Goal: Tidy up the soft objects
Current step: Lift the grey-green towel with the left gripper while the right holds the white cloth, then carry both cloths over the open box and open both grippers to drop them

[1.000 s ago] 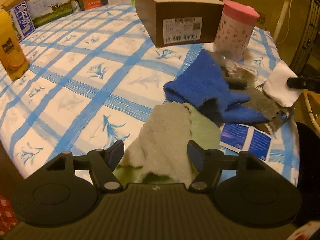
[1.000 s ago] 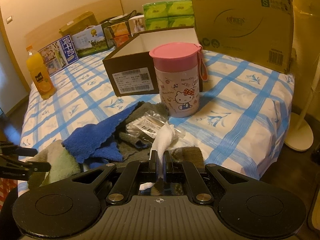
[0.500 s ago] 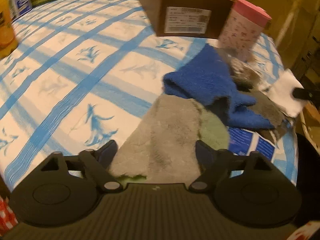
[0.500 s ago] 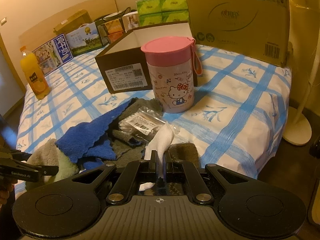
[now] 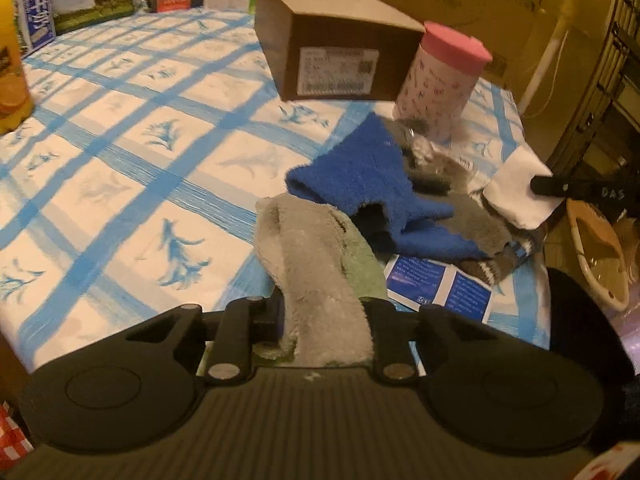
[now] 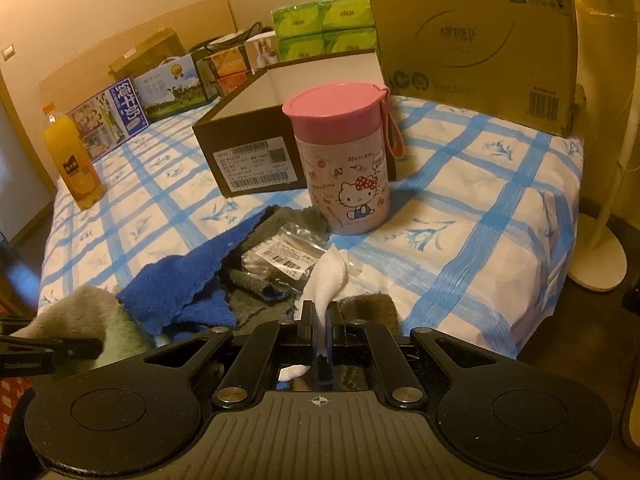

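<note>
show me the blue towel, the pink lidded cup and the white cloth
blue towel [image 5: 356, 176], left wrist view, middle of its upper fold
pink lidded cup [image 6: 352, 188], right wrist view, printed side wall
white cloth [image 6: 329, 276], right wrist view, bunched part above the tool

Orange bottle [image 5: 12, 60] cut off, left edge

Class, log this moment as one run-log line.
left tool: closing on grey-green towel | right tool: shut on white cloth | blue towel: on bed
</note>
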A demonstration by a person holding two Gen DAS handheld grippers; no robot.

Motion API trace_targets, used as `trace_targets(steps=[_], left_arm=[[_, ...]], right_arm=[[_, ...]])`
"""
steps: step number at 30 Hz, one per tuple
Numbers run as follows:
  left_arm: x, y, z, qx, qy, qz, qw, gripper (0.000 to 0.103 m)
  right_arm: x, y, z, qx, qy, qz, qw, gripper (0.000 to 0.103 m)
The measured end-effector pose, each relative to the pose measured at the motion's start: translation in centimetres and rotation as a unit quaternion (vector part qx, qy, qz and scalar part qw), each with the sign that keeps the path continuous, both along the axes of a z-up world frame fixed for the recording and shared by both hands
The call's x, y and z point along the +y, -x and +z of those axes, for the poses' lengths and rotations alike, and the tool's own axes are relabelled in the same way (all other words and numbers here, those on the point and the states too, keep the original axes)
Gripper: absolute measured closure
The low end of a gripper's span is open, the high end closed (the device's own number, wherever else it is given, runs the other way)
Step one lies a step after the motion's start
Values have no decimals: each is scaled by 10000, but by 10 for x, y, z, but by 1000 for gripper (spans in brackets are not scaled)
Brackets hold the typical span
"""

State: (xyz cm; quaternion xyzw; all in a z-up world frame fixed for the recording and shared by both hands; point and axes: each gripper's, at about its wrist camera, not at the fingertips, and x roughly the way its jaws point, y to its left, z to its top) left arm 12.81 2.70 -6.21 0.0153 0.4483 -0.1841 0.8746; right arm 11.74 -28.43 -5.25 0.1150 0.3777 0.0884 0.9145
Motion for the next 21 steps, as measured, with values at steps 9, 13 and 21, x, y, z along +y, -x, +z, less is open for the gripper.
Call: trace_targets(steps=[9, 13, 21], left_arm=[[22, 2, 45, -373, 84, 477, 9981, 84], [24, -7, 60, -520, 75, 614, 9967, 84], [14, -36, 82, -692, 153, 559, 9959, 84]], right_arm=[[-7, 0, 15, -202, -178, 50, 9996, 99], [-17, -2, 24, -308, -180, 38, 9994, 99], [-58, -16, 49, -592, -15, -103, 9982, 99]])
